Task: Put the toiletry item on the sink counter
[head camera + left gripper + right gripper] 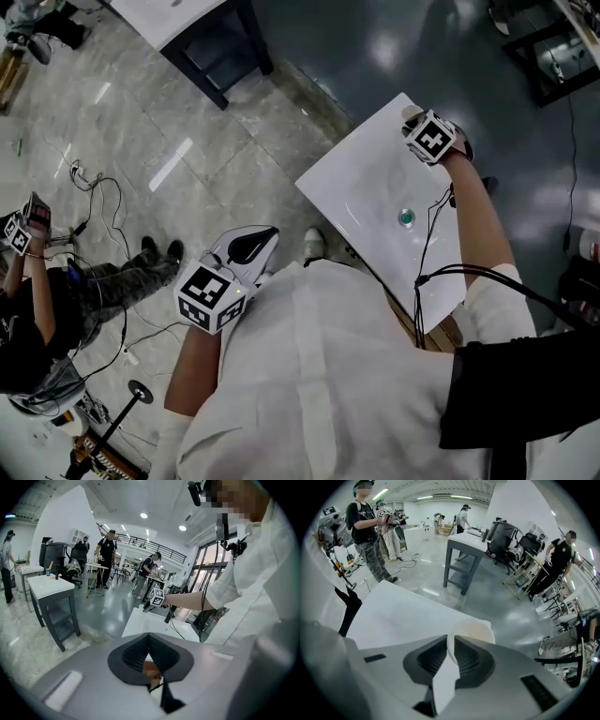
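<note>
Right gripper: ribbed dark pads pinched on the thin wall of a cream cup with a round, open mouth and a smooth matte finish. Cup sits at the far corner of the sink counter, rim past the edge over glossy grey floor. Can't tell if its base touches. Counter is a white glossy slab with a shallow moulded basin and a green drain. Left gripper: pads fully together, empty, held off the counter's near edge.
</note>
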`<act>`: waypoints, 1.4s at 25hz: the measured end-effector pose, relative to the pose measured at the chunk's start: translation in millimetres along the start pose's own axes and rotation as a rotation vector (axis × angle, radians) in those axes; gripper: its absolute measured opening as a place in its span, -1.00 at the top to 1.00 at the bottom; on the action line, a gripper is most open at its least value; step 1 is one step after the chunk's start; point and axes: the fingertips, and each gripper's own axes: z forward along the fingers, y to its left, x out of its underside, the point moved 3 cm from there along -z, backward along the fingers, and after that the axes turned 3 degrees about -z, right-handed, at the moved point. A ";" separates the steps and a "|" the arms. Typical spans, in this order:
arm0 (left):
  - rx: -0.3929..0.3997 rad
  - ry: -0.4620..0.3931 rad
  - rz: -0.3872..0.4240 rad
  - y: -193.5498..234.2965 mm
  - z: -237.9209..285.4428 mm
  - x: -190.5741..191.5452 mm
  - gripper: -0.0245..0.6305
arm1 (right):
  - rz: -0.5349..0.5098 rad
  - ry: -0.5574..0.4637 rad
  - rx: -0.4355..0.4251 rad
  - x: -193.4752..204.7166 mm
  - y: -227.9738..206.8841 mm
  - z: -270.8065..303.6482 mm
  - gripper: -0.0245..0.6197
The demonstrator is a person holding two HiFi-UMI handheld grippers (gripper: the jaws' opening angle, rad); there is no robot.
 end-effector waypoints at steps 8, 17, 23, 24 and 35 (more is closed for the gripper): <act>0.016 -0.010 0.012 6.1 -11.7 4.8 0.91 | 0.022 -0.028 0.067 -10.3 -0.9 -15.0 0.75; 0.072 -0.023 0.057 -4.0 -37.0 14.1 0.91 | 0.002 -0.080 0.191 -32.5 30.6 -70.2 0.75; 0.121 -0.027 0.088 -11.6 -60.7 29.0 0.91 | 0.156 -0.204 0.237 -44.8 92.5 -106.0 0.83; 0.131 -0.029 0.095 -13.6 -64.4 31.0 0.91 | 0.188 -0.227 0.235 -45.8 105.3 -111.2 0.85; 0.208 -0.030 0.148 -34.5 -114.7 63.1 0.91 | 0.342 -0.377 0.186 -71.7 273.2 -139.8 0.90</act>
